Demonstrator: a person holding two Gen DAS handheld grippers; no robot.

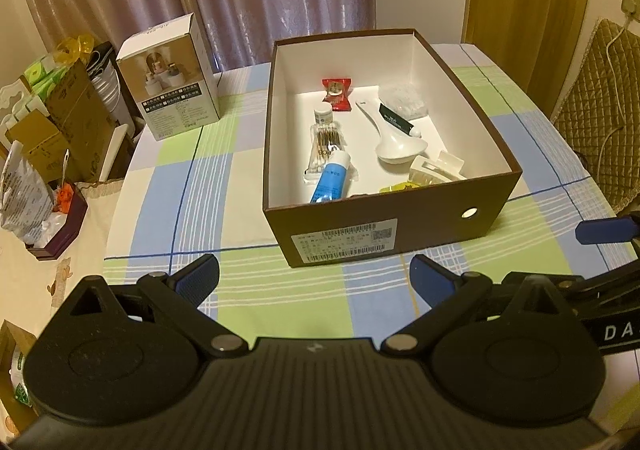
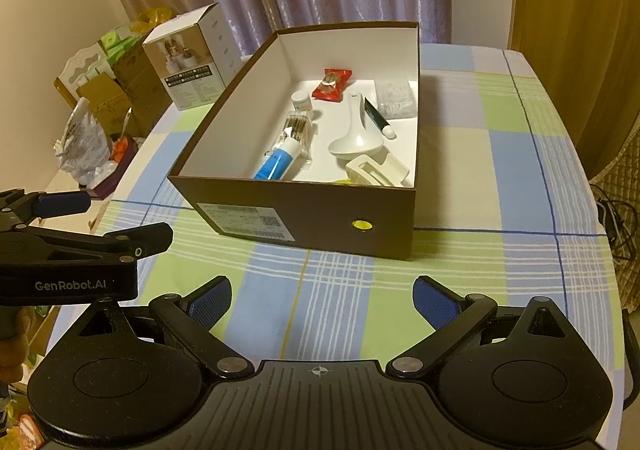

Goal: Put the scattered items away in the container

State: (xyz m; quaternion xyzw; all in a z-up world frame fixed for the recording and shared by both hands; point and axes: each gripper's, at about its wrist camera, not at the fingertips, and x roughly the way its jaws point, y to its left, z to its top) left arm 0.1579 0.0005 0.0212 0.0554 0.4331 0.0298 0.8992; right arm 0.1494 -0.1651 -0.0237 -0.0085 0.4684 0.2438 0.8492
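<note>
A brown shoebox [image 1: 400,218] [image 2: 320,218] stands on the checked tablecloth. Inside lie a blue tube [image 1: 333,178] [image 2: 276,164], a cotton-swab pack [image 1: 326,142], a small white jar [image 1: 323,115], a red snack packet [image 1: 337,88] [image 2: 331,84], a white spoon [image 1: 394,142] [image 2: 354,136], a dark green tube [image 1: 398,121], a clear bag [image 1: 404,100], a white hair clip [image 1: 434,168] [image 2: 376,170] and something yellow [image 1: 394,187]. My left gripper [image 1: 314,282] is open and empty, in front of the box. My right gripper [image 2: 322,300] is open and empty, also in front of it.
A white product carton [image 1: 172,78] [image 2: 188,58] stands at the table's far left. Left of the table, a side surface holds cardboard boxes [image 1: 60,122], a foil bag [image 1: 24,194] and tissue packs. Curtains hang behind. A quilted chair [image 1: 600,98] stands at the right.
</note>
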